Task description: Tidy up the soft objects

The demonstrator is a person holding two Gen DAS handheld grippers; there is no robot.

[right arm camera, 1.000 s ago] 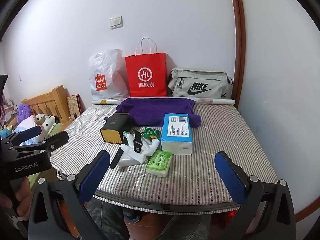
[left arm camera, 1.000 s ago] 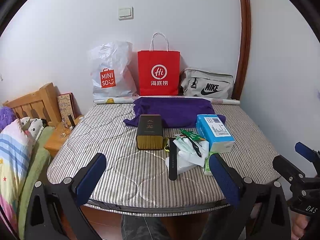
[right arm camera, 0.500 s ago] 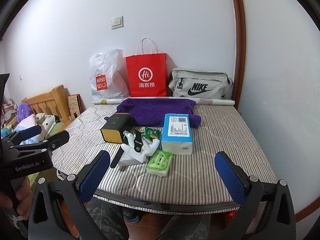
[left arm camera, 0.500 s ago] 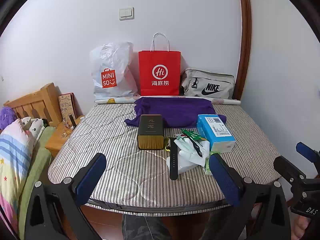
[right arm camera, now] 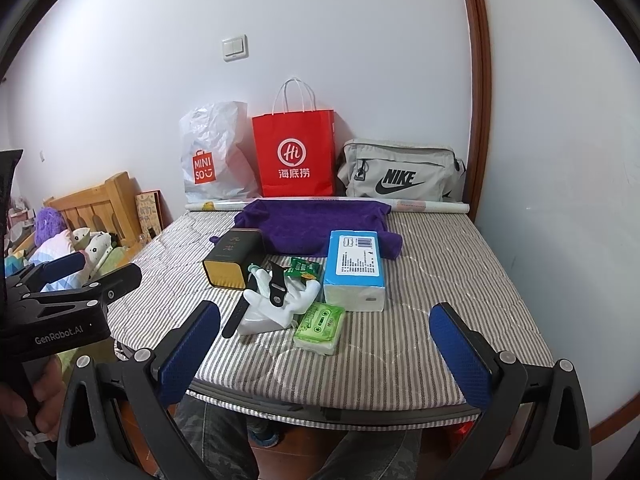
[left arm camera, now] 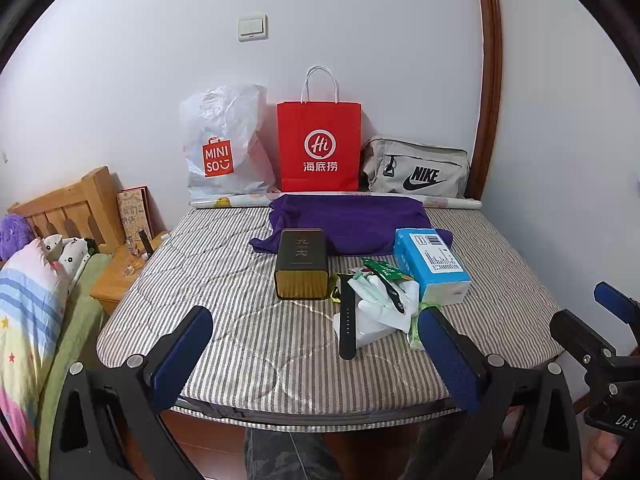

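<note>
A purple towel lies spread at the back of the striped mattress. In front of it sit white gloves with a black watch strap across them, a blue tissue pack, a green tissue packet and a dark tin box. My left gripper and my right gripper both hang open at the near edge of the mattress, holding nothing.
Against the back wall stand a white Miniso bag, a red paper bag and a grey Nike bag, with a paper roll before them. A wooden headboard and bedding are at left.
Both grippers have shifted only slightly; the scene sits a touch lower in both views. Nothing on the mattress has moved.
</note>
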